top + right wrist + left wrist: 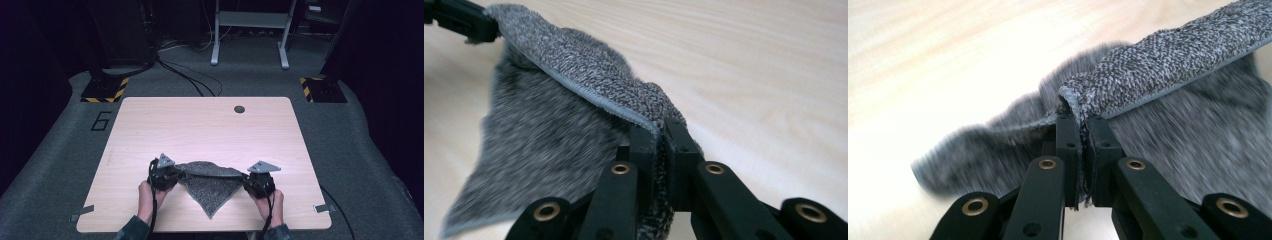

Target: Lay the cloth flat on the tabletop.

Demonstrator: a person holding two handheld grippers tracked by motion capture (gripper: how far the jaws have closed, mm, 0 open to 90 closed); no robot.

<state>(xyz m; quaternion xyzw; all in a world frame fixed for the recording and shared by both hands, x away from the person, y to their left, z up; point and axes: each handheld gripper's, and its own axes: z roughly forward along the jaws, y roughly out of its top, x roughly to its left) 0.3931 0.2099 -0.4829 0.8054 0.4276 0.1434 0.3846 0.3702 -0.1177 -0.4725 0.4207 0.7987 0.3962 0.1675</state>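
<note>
Near the front edge of my light wooden table, both grippers pinch a grey terry cloth: left gripper and right gripper clamp opposite corners. From above, I see a dark round grommet farther back.

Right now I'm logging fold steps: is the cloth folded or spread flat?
Neither: the cloth hangs lifted, one edge stretched between both claws, its lower corner drooping to the table.

Cloth speckled grey w/ paler grey hem; table light wood grain; black/yellow hazard stripes at 10 o'clock; gripper jaws black w/ brass rivets.
</note>
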